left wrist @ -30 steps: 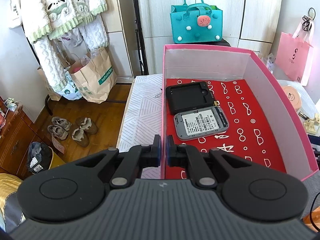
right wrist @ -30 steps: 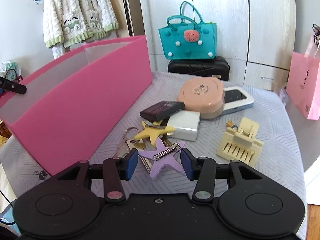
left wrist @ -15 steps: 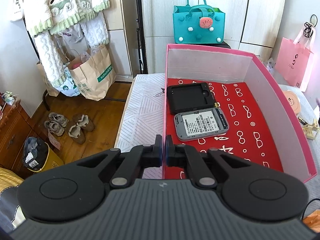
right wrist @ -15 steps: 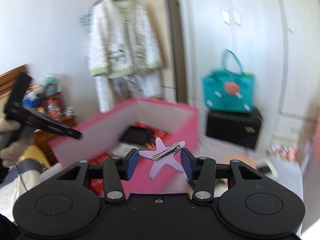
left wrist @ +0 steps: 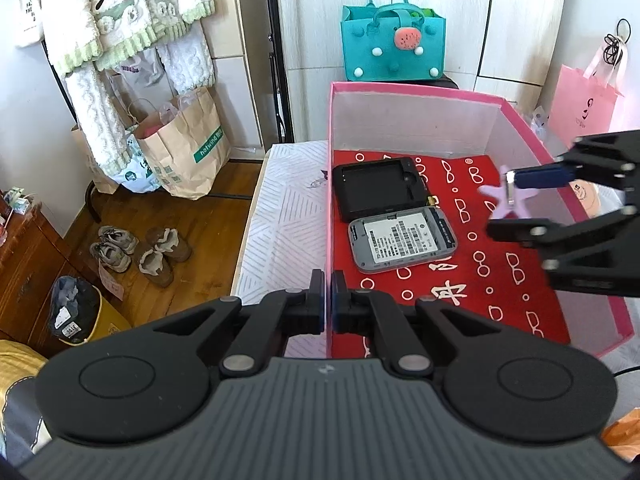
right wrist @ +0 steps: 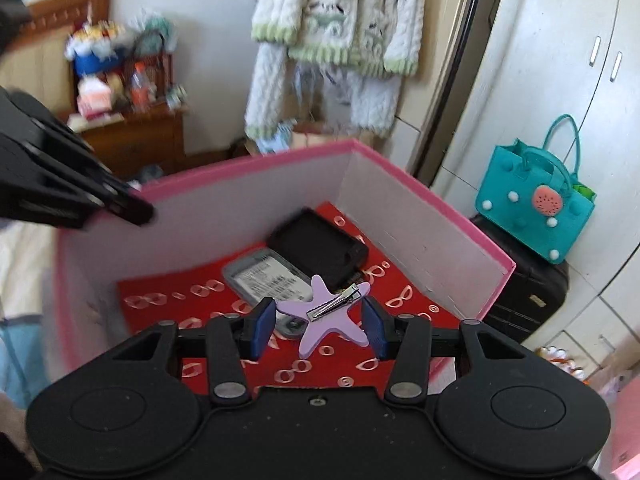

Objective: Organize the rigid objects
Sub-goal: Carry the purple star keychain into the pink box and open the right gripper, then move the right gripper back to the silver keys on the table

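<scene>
A pink box (left wrist: 416,90) with a red patterned floor stands on the white patterned surface. Inside lie a black case (left wrist: 376,190) and a grey device (left wrist: 402,240), label side up. My left gripper (left wrist: 328,308) is shut on the box's near left wall. My right gripper (right wrist: 320,316) is shut on a purple starfish hair clip (right wrist: 326,320) and hangs over the box (right wrist: 400,168), above the grey device (right wrist: 264,280) and black case (right wrist: 316,248). The left wrist view shows that gripper (left wrist: 506,204) coming in from the right with the clip (left wrist: 520,200). In the right wrist view the left gripper (right wrist: 120,204) sits at the box's far rim.
Behind the box, a teal felt bag (left wrist: 392,44) rests on a black suitcase (right wrist: 524,296). A pink paper bag (left wrist: 584,104) hangs at the right. On the left, the wooden floor holds a brown paper bag (left wrist: 184,148), shoes (left wrist: 140,248) and a wooden cabinet (right wrist: 136,136).
My right gripper lifted the starfish clip off the pile of items on the table and swung it left over the pink box, rolling as it went. The left gripper kept still.
</scene>
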`<state>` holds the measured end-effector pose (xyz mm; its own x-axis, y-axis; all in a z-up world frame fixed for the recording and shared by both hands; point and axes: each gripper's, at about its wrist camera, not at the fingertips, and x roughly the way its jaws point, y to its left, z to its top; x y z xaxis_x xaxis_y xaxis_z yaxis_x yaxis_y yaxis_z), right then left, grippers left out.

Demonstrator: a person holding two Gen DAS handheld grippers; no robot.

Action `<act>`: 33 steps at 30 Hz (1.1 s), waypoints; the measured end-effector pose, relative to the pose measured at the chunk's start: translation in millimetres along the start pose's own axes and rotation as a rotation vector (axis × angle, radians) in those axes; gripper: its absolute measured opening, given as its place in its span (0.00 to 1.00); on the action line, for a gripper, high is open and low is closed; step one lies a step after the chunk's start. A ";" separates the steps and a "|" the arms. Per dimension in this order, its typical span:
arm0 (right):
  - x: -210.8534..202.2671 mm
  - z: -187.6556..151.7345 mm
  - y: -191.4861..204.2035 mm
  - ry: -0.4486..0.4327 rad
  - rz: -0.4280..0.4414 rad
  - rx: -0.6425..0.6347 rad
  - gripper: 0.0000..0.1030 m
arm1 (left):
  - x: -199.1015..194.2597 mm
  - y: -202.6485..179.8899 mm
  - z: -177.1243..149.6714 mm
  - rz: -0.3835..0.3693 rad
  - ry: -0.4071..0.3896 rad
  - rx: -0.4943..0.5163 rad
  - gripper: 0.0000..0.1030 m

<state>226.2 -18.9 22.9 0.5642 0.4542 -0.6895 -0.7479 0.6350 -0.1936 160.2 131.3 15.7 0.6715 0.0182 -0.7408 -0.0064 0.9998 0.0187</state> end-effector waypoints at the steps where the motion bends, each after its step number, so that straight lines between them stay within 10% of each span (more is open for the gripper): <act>1: 5.0 0.0 0.3 0.011 -0.016 -0.007 0.51 | 0.3 -0.9 -0.3 0.002 -0.003 0.000 0.03; 20: -75.0 -37.1 -63.3 -0.148 0.199 0.421 0.62 | 3.7 -1.5 3.4 -0.007 -0.004 0.002 0.03; 25: -104.9 -71.4 -61.2 -0.258 0.055 0.433 0.65 | 12.8 2.5 5.1 -0.028 0.034 -0.004 0.03; 33: -106.0 -113.4 -53.9 -0.200 -0.019 0.382 0.65 | 13.0 0.6 0.0 -0.028 0.037 0.015 0.03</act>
<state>167.1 -172.2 27.3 0.6612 0.5286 -0.5324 -0.5747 0.8130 0.0934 168.9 132.2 6.2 0.6432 -0.0089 -0.7656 0.0229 0.9997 0.0075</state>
